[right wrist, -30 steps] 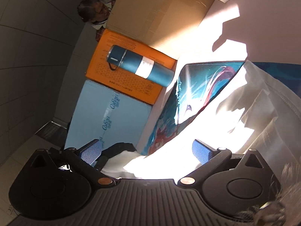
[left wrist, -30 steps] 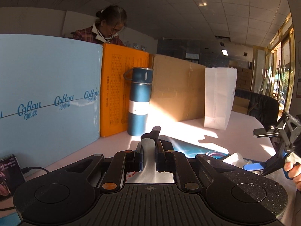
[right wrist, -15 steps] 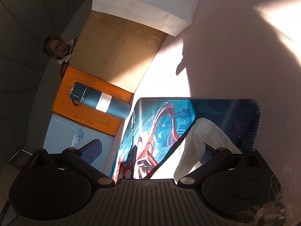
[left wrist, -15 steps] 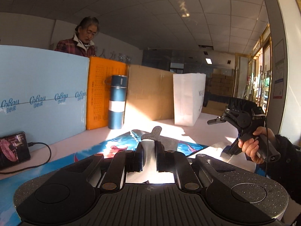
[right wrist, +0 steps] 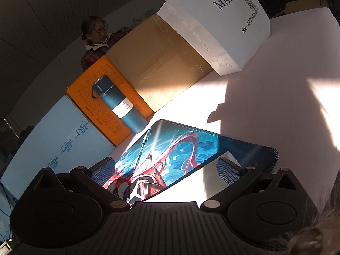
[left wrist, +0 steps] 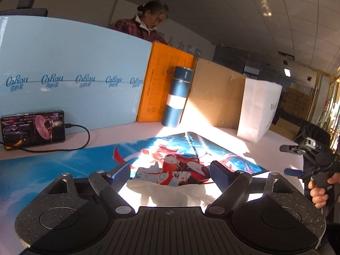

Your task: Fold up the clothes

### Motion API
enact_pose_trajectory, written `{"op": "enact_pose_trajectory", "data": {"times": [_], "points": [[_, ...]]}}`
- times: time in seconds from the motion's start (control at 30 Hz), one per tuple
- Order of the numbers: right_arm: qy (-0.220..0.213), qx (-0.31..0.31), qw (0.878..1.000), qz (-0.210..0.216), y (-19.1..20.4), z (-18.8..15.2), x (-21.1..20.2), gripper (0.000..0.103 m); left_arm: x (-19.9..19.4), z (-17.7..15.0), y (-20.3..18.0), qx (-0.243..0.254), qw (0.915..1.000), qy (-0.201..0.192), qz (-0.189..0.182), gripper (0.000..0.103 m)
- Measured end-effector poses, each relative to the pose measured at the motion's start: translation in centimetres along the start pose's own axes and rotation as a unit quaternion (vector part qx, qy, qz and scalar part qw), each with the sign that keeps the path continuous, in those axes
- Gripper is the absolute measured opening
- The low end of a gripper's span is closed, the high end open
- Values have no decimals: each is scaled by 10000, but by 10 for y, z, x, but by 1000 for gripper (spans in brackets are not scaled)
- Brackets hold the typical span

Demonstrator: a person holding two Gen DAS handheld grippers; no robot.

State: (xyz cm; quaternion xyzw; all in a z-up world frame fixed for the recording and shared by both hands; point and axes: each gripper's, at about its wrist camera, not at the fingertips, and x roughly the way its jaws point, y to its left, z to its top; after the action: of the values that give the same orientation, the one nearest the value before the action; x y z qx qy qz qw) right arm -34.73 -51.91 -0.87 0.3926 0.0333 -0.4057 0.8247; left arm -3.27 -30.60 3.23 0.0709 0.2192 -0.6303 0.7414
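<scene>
Pale pink table; printed mat; boxes behind

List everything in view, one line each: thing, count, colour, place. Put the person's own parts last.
white cloth garment: 1, white, near edge of mat, below both grippers
printed desk mat: 1, blue with red figure, flat on table
pale table: 1, pinkish white, under everything
steel flask: 1, dark blue with white band, upright before orange box
orange box: 1, back row
light blue box: 1, back left
brown cardboard box: 1, back centre
white paper bag: 1, back right
phone on cable: 1, black, far left
bystander: 1, behind boxes
left gripper: open
right gripper: open
hand: 1, holding right gripper
</scene>
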Motion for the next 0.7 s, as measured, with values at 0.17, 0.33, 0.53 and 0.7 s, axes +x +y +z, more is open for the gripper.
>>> {"op": "enact_pose_trajectory", "data": {"times": [0.17, 0.33, 0.53, 0.7], "points": [[376, 44, 9993, -78, -13, -6, 15, 102, 37, -23, -23, 533, 9925, 1083, 190, 86], [424, 38, 9987, 262, -29, -7, 13, 102, 35, -33, -16, 428, 9924, 1102, 346, 92], [100, -437, 9988, 194, -32, -11, -22, 102, -19, -40, -14, 281, 9941, 544, 897, 92], [-179, -700, 9972, -177, -43, -27, -61, 102, -64, -62, 8, -316, 9905, 451, 1258, 92]]}}
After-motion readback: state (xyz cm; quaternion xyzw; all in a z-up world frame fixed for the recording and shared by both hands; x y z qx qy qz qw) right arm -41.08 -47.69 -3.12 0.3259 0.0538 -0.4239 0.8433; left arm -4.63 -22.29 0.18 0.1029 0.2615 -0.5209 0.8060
